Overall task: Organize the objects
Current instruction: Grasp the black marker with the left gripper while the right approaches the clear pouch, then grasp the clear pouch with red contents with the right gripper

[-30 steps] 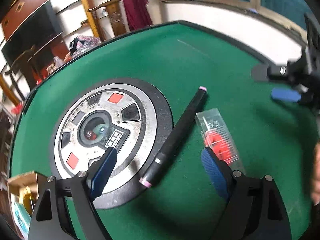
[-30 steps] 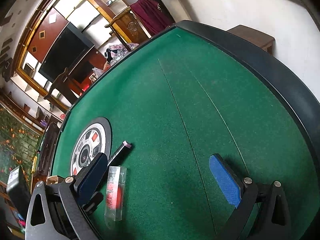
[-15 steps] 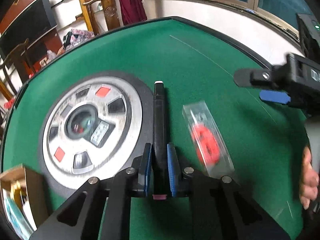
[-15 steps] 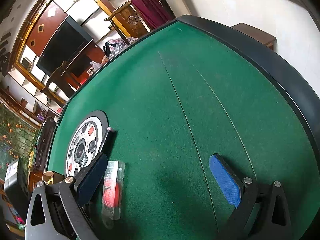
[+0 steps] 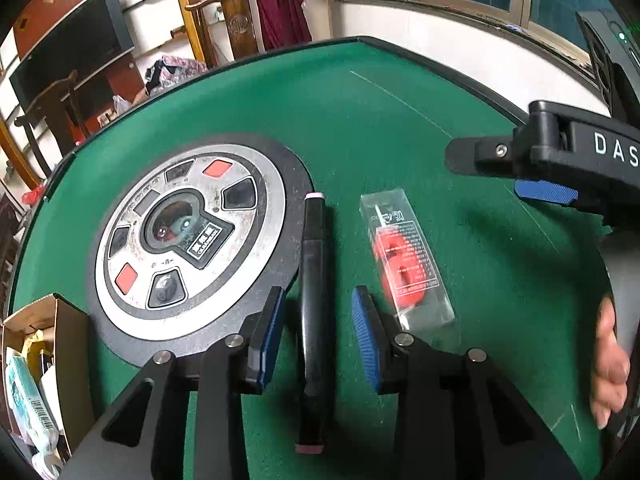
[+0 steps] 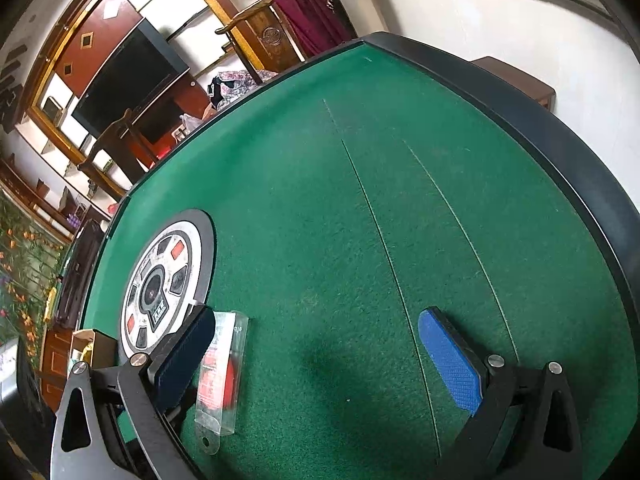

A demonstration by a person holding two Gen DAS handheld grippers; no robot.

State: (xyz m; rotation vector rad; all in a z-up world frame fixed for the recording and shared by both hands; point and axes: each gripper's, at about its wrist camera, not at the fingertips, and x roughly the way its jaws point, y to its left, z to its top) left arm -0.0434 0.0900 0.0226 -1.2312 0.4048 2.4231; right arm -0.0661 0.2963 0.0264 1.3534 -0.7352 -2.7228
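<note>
A black marker [image 5: 314, 280] with pink end caps lies on the green felt, lengthwise between the pads of my left gripper [image 5: 318, 294]. The jaws are opening and the blue pads stand a little off the marker on both sides. Just right of it lies a clear plastic packet [image 5: 404, 264] with something red inside, roughly parallel to the marker. My right gripper [image 6: 318, 320] hovers open over bare felt, with the packet [image 6: 222, 368] by its left finger. In the left wrist view that gripper's blue pad [image 5: 540, 190] shows at the right.
A round grey control panel [image 5: 192, 240] is set in the table [image 6: 400, 200] left of the marker. An open cardboard box [image 5: 40, 344] sits past the table's left edge. A person's hand [image 5: 608, 360] is at the right. The raised black rim [image 6: 560, 148] bounds the felt.
My left gripper closed on the slanted marker, turned it straight beside the packet, and has now parted its jaws off it. The right gripper has kept open and almost still.
</note>
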